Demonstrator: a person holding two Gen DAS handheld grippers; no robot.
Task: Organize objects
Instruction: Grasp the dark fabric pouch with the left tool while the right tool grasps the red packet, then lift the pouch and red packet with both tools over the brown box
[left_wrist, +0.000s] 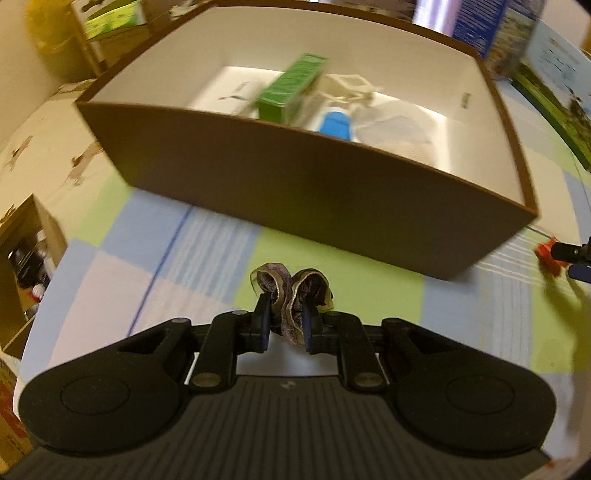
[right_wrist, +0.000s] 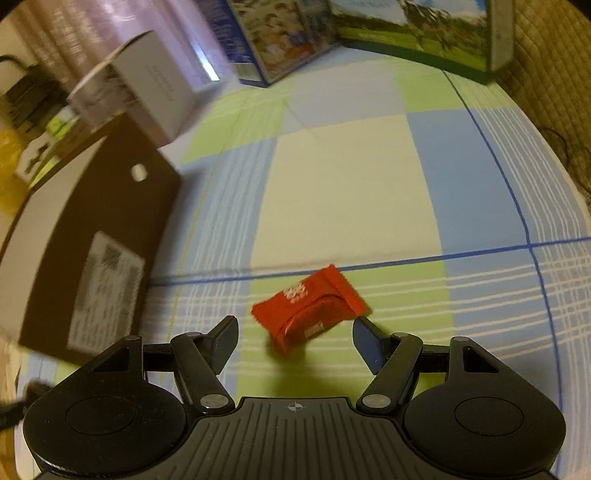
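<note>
Left claw (left_wrist: 284, 326) pinches a soft, light ribbon (left_wrist: 291, 291) before the box (left_wrist: 295, 184); right claw (right_wrist: 295, 341), spread, straddles a crinkly red packet (right_wrist: 310, 308).

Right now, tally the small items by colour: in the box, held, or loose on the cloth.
Green: 1, carton in the brown box
Blue: 1, blurred item in the box
White: 1, mesh pouch in the box
Purple-gold: 1, ribbon held
Red: 1, packet on the cloth
Total: 5
</note>
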